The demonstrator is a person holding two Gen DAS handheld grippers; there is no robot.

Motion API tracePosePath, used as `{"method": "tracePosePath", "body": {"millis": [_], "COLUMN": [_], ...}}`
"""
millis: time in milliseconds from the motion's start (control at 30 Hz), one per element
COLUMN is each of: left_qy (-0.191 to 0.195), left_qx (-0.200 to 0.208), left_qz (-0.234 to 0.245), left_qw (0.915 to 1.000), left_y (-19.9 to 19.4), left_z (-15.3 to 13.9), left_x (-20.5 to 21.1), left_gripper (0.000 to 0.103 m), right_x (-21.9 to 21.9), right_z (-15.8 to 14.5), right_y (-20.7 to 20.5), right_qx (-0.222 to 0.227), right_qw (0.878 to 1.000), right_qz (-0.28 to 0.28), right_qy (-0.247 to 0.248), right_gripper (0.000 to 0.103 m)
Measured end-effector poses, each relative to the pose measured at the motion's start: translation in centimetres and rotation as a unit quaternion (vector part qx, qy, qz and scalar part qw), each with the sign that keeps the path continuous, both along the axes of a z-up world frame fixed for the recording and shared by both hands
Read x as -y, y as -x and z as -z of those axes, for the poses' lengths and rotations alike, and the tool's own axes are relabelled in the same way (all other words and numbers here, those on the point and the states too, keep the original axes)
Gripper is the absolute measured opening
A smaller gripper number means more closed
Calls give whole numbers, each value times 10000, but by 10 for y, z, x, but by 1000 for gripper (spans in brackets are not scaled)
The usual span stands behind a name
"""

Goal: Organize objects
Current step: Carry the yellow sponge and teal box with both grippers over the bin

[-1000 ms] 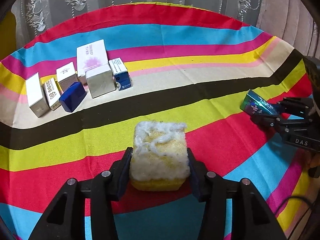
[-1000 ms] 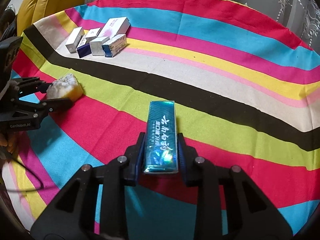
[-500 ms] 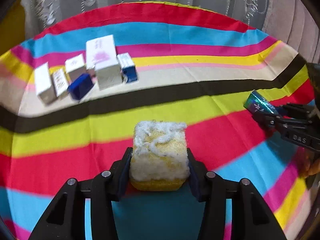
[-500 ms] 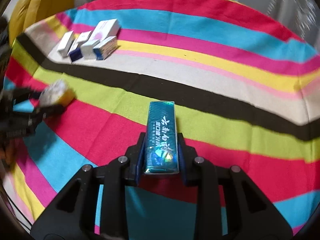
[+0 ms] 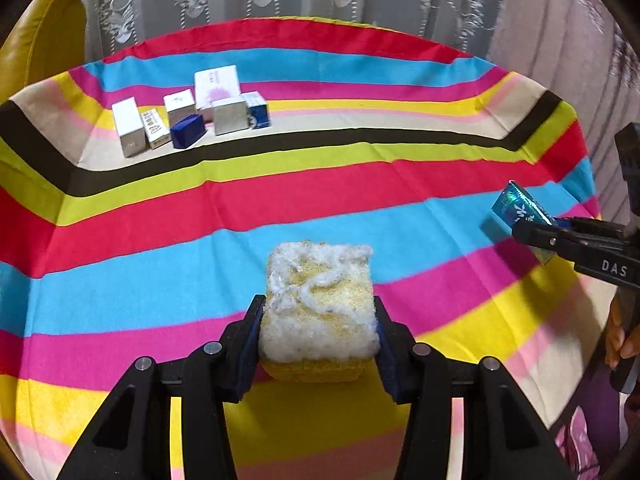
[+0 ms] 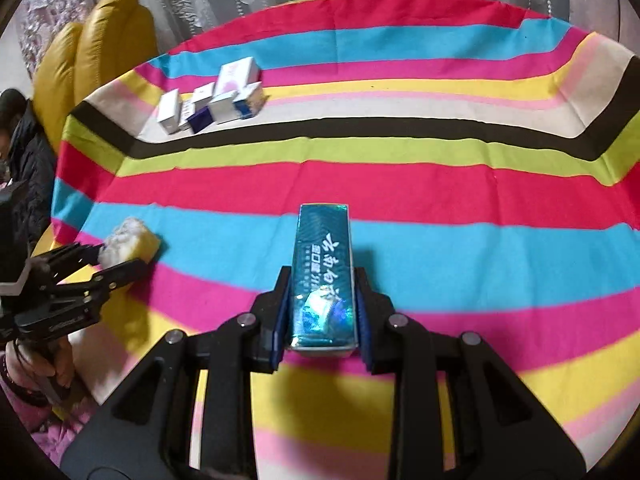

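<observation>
My left gripper (image 5: 318,312) is shut on a yellow sponge (image 5: 318,304) with a frayed white top, held above the striped tablecloth (image 5: 160,280). Seen from the right wrist, that sponge (image 6: 128,242) sits at the far left in the left gripper (image 6: 116,258). My right gripper (image 6: 322,292) is shut on a long teal box (image 6: 324,264) with white lettering, its far end sticking out past the fingertips. The left wrist view catches the teal box (image 5: 520,210) at the right edge. A cluster of small boxes (image 5: 192,116) stands at the far left of the cloth.
The cluster of small boxes (image 6: 212,100) holds white cartons, a dark blue box and a pink-printed one. A yellow cushion (image 6: 104,48) and lace curtains lie behind the table. A person (image 6: 24,152) in dark clothes sits at the left edge. A hand (image 5: 620,340) grips the right handle.
Both grippers have pulled back toward the near side of the table with their loads; the box cluster looks farther away. The grips are unchanged.
</observation>
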State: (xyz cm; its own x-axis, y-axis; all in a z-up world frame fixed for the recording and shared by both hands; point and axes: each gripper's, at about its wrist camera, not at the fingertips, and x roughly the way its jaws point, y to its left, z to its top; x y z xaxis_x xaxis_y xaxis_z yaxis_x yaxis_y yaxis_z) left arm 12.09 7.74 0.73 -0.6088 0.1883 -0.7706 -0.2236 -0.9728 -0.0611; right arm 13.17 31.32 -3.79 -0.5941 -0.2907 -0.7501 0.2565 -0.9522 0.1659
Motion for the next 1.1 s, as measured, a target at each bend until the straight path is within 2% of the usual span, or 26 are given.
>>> {"method": "tracePosePath", "body": {"millis": [300,700,1100], "left_qy": [101,444,744], "left_qx": [-27,-104,-174], "left_qz": [520,1058,1635], "left_qw": [9986,9933,9836], "left_y": [-30,-55,-78], "left_z": [-8,-19,-27], "left_x": [-34,-82,-132], "left_gripper": [50,50,50], "right_x": [8,-7,-49], "right_z": [-12,-12,-18], "right_y": [-54,-99,-145], "right_qx": [-145,-150,-186], "right_qw": [9988,9986,9991], "right_qz": [-248,-287,92], "right_qy": [-388,-422,-360], "right_gripper": [33,33,33]}}
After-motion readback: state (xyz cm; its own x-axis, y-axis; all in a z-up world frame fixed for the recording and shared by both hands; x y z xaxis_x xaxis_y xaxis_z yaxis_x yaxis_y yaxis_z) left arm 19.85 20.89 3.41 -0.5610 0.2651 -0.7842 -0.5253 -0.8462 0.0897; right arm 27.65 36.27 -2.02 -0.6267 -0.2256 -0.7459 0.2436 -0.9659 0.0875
